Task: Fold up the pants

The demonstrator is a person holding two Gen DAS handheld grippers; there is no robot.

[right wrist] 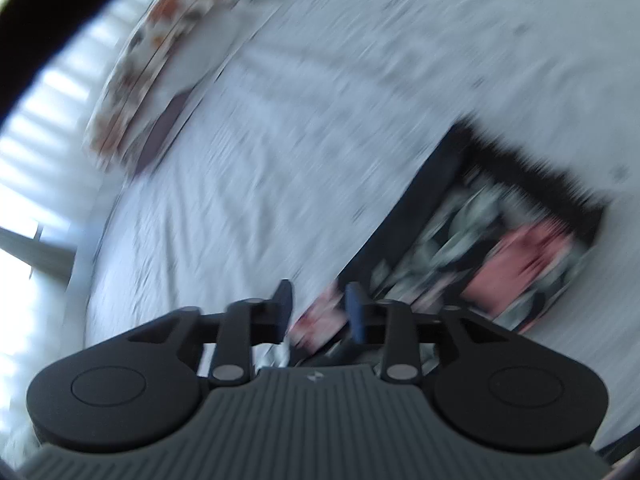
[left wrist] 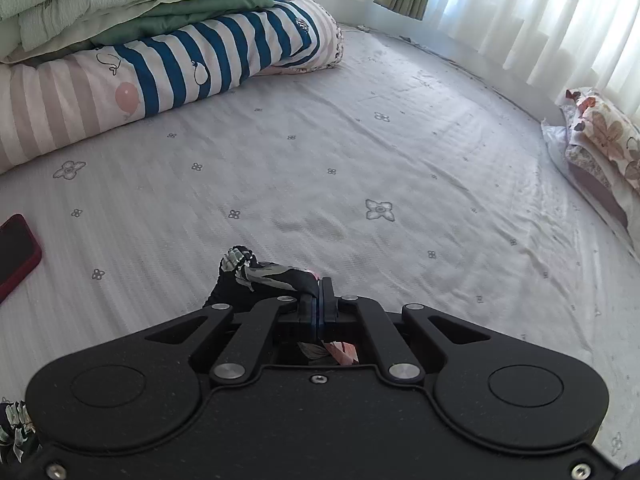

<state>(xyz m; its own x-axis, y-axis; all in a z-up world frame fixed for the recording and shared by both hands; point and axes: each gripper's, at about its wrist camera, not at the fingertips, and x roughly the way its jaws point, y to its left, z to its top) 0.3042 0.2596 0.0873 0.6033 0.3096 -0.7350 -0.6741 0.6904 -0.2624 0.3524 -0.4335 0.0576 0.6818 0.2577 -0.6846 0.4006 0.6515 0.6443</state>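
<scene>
Mid-fold: the left gripper [left wrist: 320,294] is clenched on a bunch of the pants [left wrist: 256,276] above the bed [left wrist: 360,152]. The right gripper [right wrist: 318,304] stands released beside the pants. Next, probably lay the bunch across.

Both wrist views close above bed [left wrist: 360,152], sharing floral pillow [left wrist: 604,132].

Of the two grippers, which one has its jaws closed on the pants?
The left gripper: its jaws are pressed shut on a bunch of the floral pants. The right gripper has jaws apart.
</scene>
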